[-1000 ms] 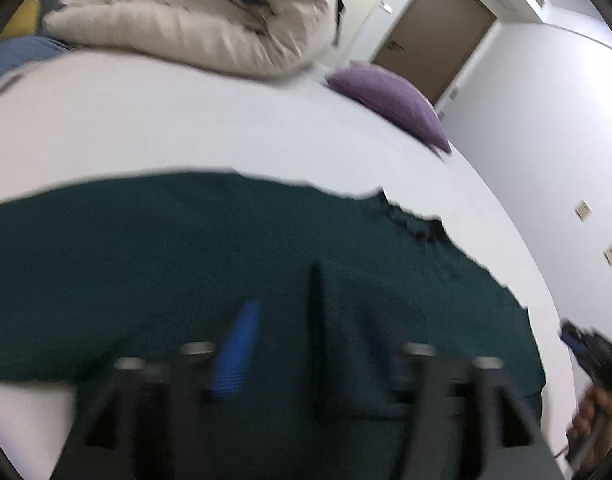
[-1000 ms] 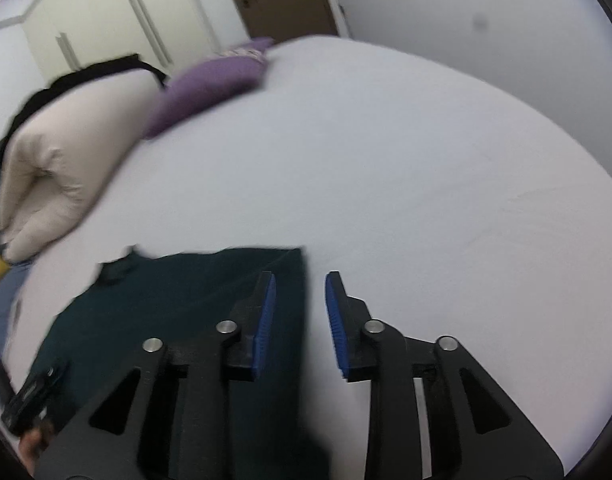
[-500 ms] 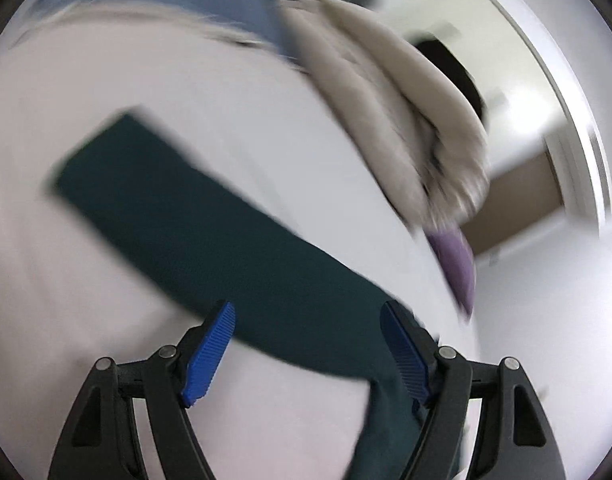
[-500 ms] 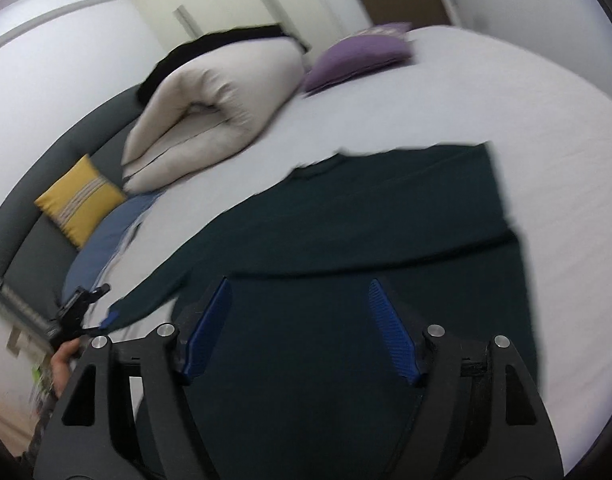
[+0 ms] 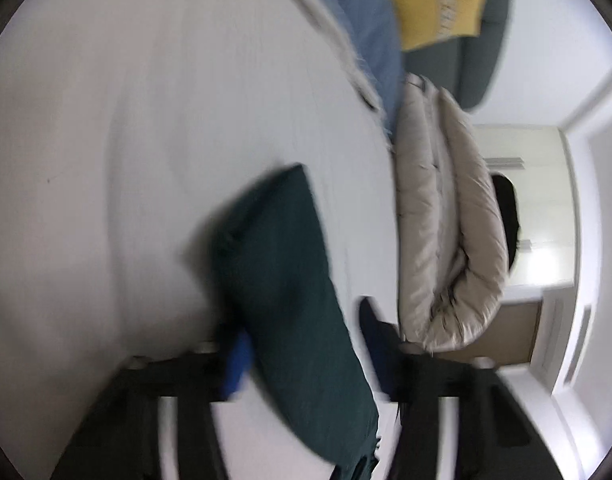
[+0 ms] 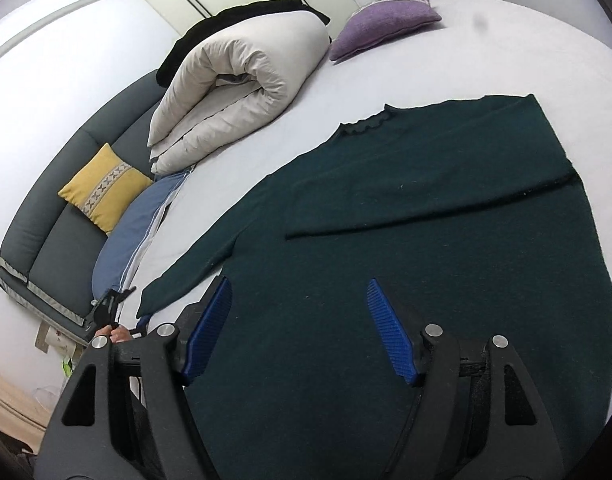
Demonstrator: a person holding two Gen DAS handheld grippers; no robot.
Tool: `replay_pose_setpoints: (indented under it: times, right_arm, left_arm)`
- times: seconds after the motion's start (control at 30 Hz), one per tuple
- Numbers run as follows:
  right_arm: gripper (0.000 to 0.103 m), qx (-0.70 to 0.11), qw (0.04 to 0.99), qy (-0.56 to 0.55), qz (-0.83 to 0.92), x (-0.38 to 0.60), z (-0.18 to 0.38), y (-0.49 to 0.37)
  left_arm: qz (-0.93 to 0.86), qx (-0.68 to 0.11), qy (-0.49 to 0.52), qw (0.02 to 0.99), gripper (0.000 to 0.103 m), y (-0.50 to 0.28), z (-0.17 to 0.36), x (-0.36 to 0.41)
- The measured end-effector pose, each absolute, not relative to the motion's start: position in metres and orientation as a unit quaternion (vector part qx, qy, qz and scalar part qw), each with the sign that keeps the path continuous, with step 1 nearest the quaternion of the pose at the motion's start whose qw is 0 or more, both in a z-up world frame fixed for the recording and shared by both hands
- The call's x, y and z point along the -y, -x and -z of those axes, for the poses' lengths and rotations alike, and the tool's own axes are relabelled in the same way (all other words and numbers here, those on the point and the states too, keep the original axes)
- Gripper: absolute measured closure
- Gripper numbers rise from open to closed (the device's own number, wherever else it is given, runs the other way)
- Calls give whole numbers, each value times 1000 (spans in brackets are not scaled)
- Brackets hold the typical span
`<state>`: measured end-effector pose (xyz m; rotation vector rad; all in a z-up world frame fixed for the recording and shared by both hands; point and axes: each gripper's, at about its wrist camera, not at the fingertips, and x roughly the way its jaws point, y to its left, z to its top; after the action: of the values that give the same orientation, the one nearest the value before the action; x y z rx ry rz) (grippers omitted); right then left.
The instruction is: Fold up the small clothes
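A dark green sweater (image 6: 406, 240) lies flat on the white bed (image 6: 486, 48), its right sleeve folded across the body and its left sleeve (image 6: 194, 272) stretched out to the left. My right gripper (image 6: 298, 320) is open and empty, hovering over the sweater's lower body. In the blurred left wrist view the left sleeve (image 5: 290, 288) runs between my left gripper's open blue fingers (image 5: 236, 364). My left gripper (image 5: 306, 360) straddles the sleeve, and it also shows in the right wrist view (image 6: 110, 308) at the sleeve cuff.
A rolled beige duvet (image 6: 234, 80) lies at the back of the bed, with a purple cushion (image 6: 386, 16) beside it. A blue blanket (image 6: 134, 236), a yellow cushion (image 6: 102, 188) and a grey sofa (image 6: 58, 236) are to the left.
My right gripper opened wide and drew back over the sweater body. My left gripper swung away from the body to the left sleeve, near its cuff end.
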<state>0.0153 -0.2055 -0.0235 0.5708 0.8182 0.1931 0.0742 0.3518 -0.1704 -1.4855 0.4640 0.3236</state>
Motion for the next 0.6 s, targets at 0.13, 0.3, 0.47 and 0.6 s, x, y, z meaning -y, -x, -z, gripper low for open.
replay_pose_setpoints:
  times: [0.13, 0.3, 0.47, 0.6]
  right_arm:
    - [36, -392, 872, -279, -87, 218, 28, -14]
    - [38, -394, 867, -295, -78, 232, 43, -10]
    - [39, -389, 864, -315, -64, 252, 53, -1]
    - [39, -381, 863, -329, -49, 274, 58, 8]
  left_arm:
    - [-172, -220, 645, 712, 94, -78, 167, -355]
    - [-137, -231, 535, 801, 94, -106, 107, -316]
    - [-51, -271, 351, 895, 94, -159, 34, -203]
    - [21, -296, 190, 936, 94, -178, 10, -85]
